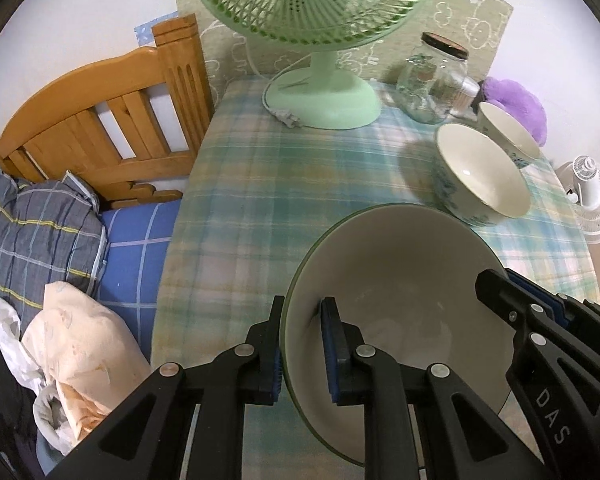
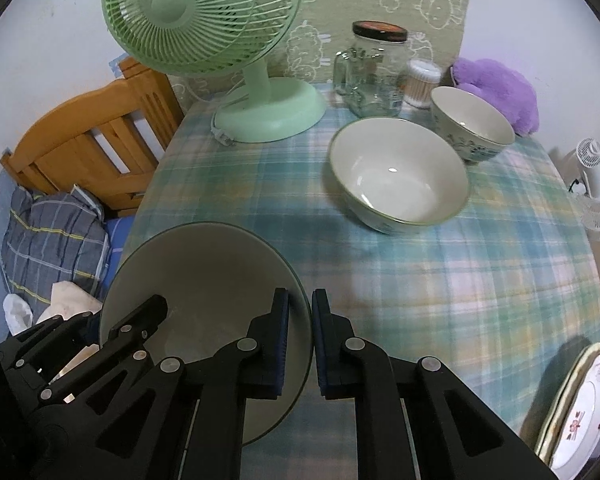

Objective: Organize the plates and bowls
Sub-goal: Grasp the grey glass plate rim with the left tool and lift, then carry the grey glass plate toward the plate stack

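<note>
I hold a large cream bowl with a green rim [image 1: 400,276] [image 2: 208,272] above the plaid tablecloth [image 2: 440,280], one gripper on each side. My left gripper [image 1: 302,354] is shut on its left rim, one pad inside and one outside. On the opposite rim my right gripper [image 2: 300,344] is shut the same way; it also shows at the right of the left wrist view [image 1: 504,296]. Farther back stands a medium patterned bowl [image 1: 480,172] [image 2: 396,168], and behind it a smaller bowl [image 1: 508,128] [image 2: 468,124]. A flowered plate [image 2: 580,404] lies at the near right.
A green desk fan [image 2: 260,112] and its cord stand at the back of the table. Beside it are a glass jar [image 2: 374,76], a cotton-swab tub [image 2: 420,80] and a purple plush [image 2: 500,92]. A wooden bed frame [image 1: 100,128] with bedding is left; a white fan [image 2: 596,184] right.
</note>
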`<move>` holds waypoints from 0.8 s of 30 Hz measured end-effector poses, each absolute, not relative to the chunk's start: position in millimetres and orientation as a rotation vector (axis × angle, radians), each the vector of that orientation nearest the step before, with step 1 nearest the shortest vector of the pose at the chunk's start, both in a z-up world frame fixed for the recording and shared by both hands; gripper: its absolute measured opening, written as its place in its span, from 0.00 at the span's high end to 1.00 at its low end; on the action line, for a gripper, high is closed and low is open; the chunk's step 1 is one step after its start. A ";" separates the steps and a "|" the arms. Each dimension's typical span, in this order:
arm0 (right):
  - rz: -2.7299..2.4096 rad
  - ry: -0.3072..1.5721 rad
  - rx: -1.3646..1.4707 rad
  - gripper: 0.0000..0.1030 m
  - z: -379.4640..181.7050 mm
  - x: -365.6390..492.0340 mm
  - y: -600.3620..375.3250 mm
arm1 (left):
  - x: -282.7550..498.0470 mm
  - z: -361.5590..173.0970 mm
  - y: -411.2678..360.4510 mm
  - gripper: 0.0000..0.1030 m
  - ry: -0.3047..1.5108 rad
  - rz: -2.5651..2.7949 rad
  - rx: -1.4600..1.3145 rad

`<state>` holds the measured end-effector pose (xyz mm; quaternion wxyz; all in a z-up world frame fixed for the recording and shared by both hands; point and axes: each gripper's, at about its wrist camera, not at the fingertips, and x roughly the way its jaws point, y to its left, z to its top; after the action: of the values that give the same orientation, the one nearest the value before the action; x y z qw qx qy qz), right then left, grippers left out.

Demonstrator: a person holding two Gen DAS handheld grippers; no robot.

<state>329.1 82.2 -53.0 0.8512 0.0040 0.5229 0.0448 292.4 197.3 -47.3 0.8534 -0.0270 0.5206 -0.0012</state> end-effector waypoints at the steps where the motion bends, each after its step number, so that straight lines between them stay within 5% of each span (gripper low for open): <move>1: 0.095 1.101 0.009 0.86 -51.2 326.8 78.9 | 289.8 -45.6 193.2 0.87 1.094 -0.002 -0.056; 24: 0.034 1.115 0.024 0.86 -21.3 238.0 -48.7 | 218.5 -28.2 66.9 0.86 1.114 -0.072 -0.036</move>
<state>238.0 -48.7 -21.3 0.8484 0.0114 0.5289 0.0161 218.5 66.9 -28.2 0.8482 -0.0171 0.5283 -0.0340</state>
